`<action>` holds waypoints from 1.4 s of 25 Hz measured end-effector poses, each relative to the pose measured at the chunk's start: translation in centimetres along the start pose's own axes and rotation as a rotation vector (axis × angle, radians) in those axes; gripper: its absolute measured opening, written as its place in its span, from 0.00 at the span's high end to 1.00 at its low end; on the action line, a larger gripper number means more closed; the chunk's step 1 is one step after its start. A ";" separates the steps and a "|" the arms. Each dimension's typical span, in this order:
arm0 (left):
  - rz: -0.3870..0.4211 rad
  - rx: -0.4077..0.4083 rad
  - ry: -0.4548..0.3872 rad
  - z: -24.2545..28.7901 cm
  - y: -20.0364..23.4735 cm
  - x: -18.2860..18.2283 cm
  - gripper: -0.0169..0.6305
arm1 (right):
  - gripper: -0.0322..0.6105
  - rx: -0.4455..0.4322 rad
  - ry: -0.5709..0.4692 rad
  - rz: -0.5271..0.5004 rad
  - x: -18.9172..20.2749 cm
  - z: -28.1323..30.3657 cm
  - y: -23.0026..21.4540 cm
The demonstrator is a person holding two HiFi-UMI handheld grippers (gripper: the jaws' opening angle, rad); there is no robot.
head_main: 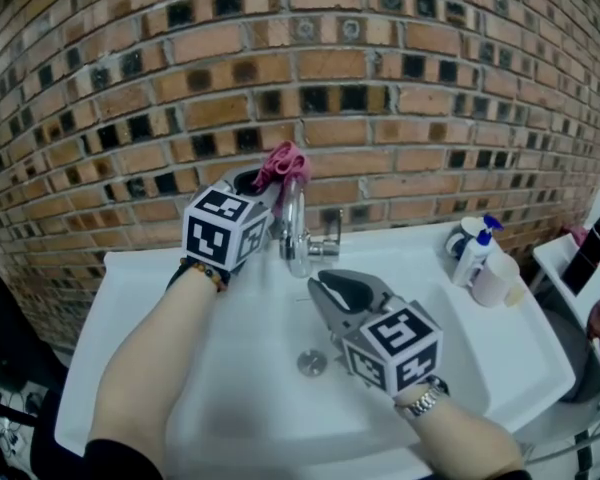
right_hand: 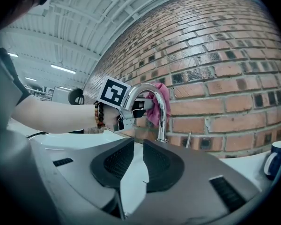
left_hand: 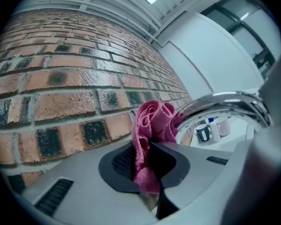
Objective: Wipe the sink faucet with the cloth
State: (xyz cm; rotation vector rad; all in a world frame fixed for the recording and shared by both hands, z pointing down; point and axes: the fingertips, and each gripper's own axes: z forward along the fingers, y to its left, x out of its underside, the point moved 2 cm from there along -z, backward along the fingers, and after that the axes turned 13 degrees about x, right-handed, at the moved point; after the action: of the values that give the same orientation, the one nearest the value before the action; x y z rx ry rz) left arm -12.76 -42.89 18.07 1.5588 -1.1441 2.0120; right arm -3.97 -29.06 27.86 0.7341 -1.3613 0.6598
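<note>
Your left gripper (head_main: pixel 263 181) is clenched on the pink cloth (left_hand: pixel 152 125) — the jaws pinch its lower fold, and the rest bunches upward out of them. Your right gripper (head_main: pixel 318 280) hangs over the middle of the basin, jaws slightly apart with only the white sink (head_main: pixel 130 298) showing between them, aimed at the faucet's foot.

The brick wall (head_main: pixel 400 108) rises close behind the sink's back edge, just beyond the cloth. A short lever handle (head_main: pixel 330 238) sticks out to the right of the faucet's base. Near the back right corner a mug (head_main: pixel 460 238), a blue-capped spray bottle (head_main: pixel 477 253) and a white cup (head_main: pixel 497 280) stand clustered, well apart from both grippers. The drain (head_main: pixel 312 362) lies beside the right gripper's marker cube.

The cloth sits just ahead of the left jaws, touching the top of the faucet (head_main: pixel 296 223) on its wall side. The faucet stands at the middle of the back edge — long axis upright, its arch curving forward, its spout pointing down into the basin.
</note>
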 end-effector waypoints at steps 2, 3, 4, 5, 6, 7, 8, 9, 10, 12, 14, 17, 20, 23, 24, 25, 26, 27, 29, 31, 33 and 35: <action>-0.001 0.004 0.013 0.4 0.0 0.6 0.91 | 0.85 0.000 0.002 0.000 0.1 0.0 0.0; -0.002 0.007 0.020 0.5 -0.1 0.9 0.91 | 0.85 0.000 0.003 0.000 0.1 0.1 0.0; -0.003 0.010 0.027 0.7 -0.1 1.2 0.91 | 0.85 0.000 0.005 0.000 0.2 0.1 0.0; -0.003 0.012 0.035 0.9 -0.2 1.5 0.91 | 0.85 -0.001 0.006 -0.001 0.2 0.1 0.0; -0.003 0.015 0.043 1.0 -0.2 1.9 0.91 | 0.85 -0.001 0.008 -0.001 0.2 0.1 0.0; -0.003 0.017 0.050 1.1 -0.3 2.2 0.91 | 0.85 -0.001 0.009 -0.001 0.2 0.1 0.0; -0.004 0.020 0.057 1.2 -0.4 2.4 0.91 | 0.85 0.000 0.010 0.000 0.2 0.1 0.0; -0.006 0.022 0.064 1.3 -0.4 2.7 0.91 | 0.85 0.000 0.010 -0.001 0.3 0.1 0.0; -0.009 0.025 0.071 1.4 -0.5 3.0 0.91 | 0.85 0.000 0.011 -0.002 0.3 0.1 0.0; -0.013 0.030 0.089 1.6 -0.7 3.7 0.91 | 0.85 -0.002 0.013 -0.004 0.4 0.1 -0.1; -0.015 0.036 0.106 1.7 -0.9 4.4 0.91 | 0.85 -0.003 0.015 -0.003 0.5 0.1 -0.1; -0.021 0.043 0.121 1.8 -1.2 5.2 0.91 | 0.85 -0.002 0.019 -0.003 0.6 0.2 -0.1; -0.023 0.049 0.136 1.8 -1.4 5.9 0.91 | 0.85 0.002 0.024 -0.005 0.7 0.2 -0.1; -0.016 0.056 0.155 1.9 -1.6 6.7 0.91 | 0.85 0.006 0.026 -0.007 0.8 0.3 -0.2; -0.014 0.057 0.161 1.9 -1.6 7.0 0.91 | 0.85 0.007 0.026 -0.009 0.8 0.3 -0.2; -0.012 0.057 0.167 1.9 -1.7 7.2 0.91 | 0.85 0.008 0.027 -0.010 0.9 0.3 -0.2; -0.009 0.057 0.175 1.9 -1.8 7.6 0.91 | 0.85 0.008 0.027 -0.012 1.0 0.3 -0.3; -0.007 0.057 0.182 1.8 -1.9 7.9 0.91 | 0.85 0.008 0.028 -0.013 1.0 0.3 -0.3; -0.006 0.058 0.192 1.8 -2.1 8.5 0.91 | 0.85 0.007 0.031 -0.014 1.2 0.3 -0.3; -0.007 0.053 0.197 1.6 -2.1 8.8 0.91 | 0.85 0.005 0.033 -0.014 1.3 0.3 -0.3; -0.005 0.039 0.203 1.4 -2.0 9.1 0.91 | 0.85 0.005 0.036 -0.015 1.3 0.3 -0.3; -0.008 0.023 0.219 1.0 -1.8 9.7 0.91 | 0.85 0.006 0.040 -0.015 1.4 0.4 -0.3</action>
State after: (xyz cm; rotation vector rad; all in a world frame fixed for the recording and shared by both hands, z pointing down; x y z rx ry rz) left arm -14.14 -44.49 27.79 1.3118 -1.0317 2.1358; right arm -3.85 -29.52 29.28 0.7322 -1.3169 0.6635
